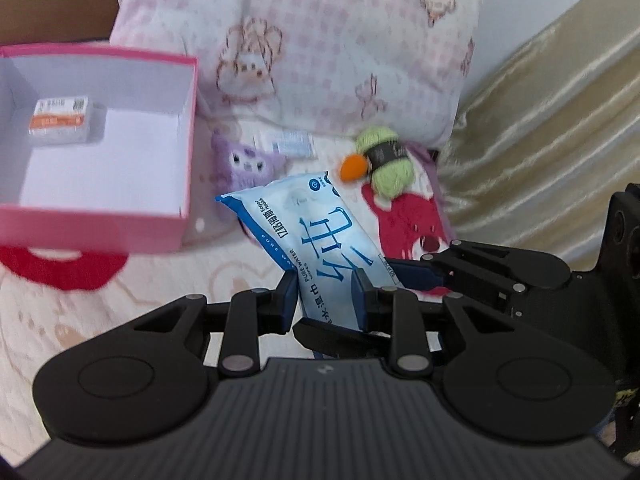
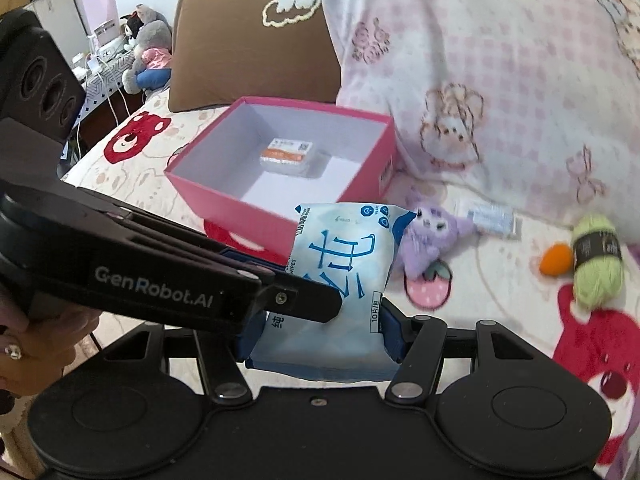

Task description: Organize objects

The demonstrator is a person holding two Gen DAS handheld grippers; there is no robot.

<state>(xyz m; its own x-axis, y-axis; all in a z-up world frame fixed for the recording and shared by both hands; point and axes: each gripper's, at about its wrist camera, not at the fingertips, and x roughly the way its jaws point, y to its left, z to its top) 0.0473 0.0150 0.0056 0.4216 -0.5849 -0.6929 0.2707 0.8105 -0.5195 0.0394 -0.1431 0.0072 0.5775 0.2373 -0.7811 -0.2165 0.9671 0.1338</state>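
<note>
My left gripper (image 1: 326, 300) is pinched nearly shut across the narrow edge of the wet-wipes pack (image 1: 320, 240), and my right gripper (image 2: 320, 332) clamps the same pack (image 2: 340, 264) at a wider setting across its broad lower end, so both tools hold it together, lifted above the bed. The bedsheet (image 2: 500, 280) is cream-coloured with a printed pattern of red bears and pink strawberries. On it, ahead and to the left, stands the open pink box (image 2: 224, 200), white inside, containing one small white packet with an orange label (image 2: 286, 156); in the left wrist view the same box (image 1: 120, 232) sits left of the pack. A small purple plush toy (image 2: 432, 228) lies just right of the pack, with a flat blue-and-white sachet (image 2: 492, 216) beyond it. Further right lie a skein of light green yarn (image 2: 596, 260) with a dark band and, just beside it, a small orange egg-shaped object (image 2: 554, 262). A white blanket with pink checks and cartoon figures (image 2: 500, 60) is heaped at the head of the bed, beside a brown cushion (image 2: 248, 52) bearing a white cloud motif. In the left wrist view a pale gold, ribbed fabric (image 1: 560, 128) rises at the right of the bed. At the far left of the right wrist view, a side table carries stuffed animals (image 2: 146, 44), small items and white cables. A hand (image 2: 36, 344) with a ring grips the left tool's body.
</note>
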